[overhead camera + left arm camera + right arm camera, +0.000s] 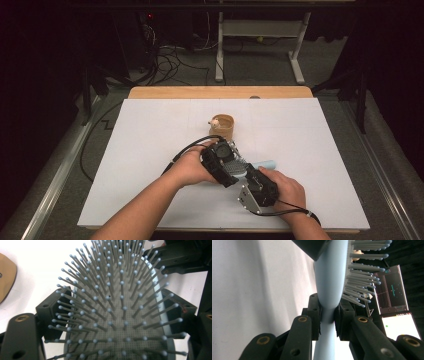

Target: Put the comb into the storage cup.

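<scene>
A pale blue hairbrush [252, 166] is held between the two grippers just above the white table [150, 150], near the person's edge and a little right of the middle. In the high view the left gripper [231, 167] comes in from the left and sits over the bristled head of the brush, while the right gripper [251, 176] comes up from the lower right and meets the brush at its neck; the rounded end of the handle pokes out to the right beyond both tools. In the left gripper view the brush head [117, 315] lies between the black jaws with its grey, ball-tipped bristles standing up toward the camera; the jaws stand fairly wide and hug the two long edges of the head, one on either side. In the right gripper view the jaws are clamped on the narrow neck [327, 315] where the handle joins the head, the pads pressing on it from both sides, and the brush [330, 285] runs straight up from that grip with the bristles pointing to the right of the picture. Farther back on the table, well apart from the grippers, stands a small tan wooden cup [223, 126] with a little pale figure at its rim.
</scene>
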Demonstrator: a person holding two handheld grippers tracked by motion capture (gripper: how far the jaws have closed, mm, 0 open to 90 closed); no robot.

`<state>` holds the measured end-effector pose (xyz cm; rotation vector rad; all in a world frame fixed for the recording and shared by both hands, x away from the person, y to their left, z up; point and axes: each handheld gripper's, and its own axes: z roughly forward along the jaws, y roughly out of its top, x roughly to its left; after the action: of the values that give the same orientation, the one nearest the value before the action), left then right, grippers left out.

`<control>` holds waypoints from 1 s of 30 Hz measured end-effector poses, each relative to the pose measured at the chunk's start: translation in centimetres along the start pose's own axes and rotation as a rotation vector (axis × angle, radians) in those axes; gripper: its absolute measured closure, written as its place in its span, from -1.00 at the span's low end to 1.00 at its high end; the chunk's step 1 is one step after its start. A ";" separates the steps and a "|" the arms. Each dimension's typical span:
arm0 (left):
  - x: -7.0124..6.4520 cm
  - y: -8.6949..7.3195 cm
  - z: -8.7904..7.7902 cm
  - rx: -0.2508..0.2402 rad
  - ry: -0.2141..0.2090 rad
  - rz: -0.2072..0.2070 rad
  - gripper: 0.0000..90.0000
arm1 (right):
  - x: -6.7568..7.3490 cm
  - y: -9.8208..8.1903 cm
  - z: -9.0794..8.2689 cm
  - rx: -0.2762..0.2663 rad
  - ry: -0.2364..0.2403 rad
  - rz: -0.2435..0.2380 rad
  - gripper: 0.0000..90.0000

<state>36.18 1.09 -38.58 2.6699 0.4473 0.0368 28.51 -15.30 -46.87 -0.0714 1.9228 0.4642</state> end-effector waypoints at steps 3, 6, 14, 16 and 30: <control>0.0 0.0 0.1 0.015 0.000 -0.005 -0.64 | 0.1 0.1 0.0 0.006 -0.006 -0.006 0.73; 0.1 -0.1 0.0 0.030 0.008 -0.010 -0.67 | 0.1 0.0 0.1 0.016 -0.006 -0.010 0.74; 0.3 -0.2 -0.3 0.026 0.016 -0.021 -0.76 | 0.0 -0.3 0.1 0.037 -0.012 -0.009 0.74; 0.3 -0.3 -0.3 0.028 0.021 -0.028 -0.82 | 0.0 -0.5 0.1 0.042 -0.017 -0.003 0.74; 1.1 -2.0 -1.0 0.063 0.071 -0.047 -0.88 | -0.2 -1.8 -0.3 0.091 -0.028 -0.028 0.74</control>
<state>36.47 3.57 -38.58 2.7254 0.5426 0.1050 28.84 -17.11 -47.15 -0.0325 1.9102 0.3563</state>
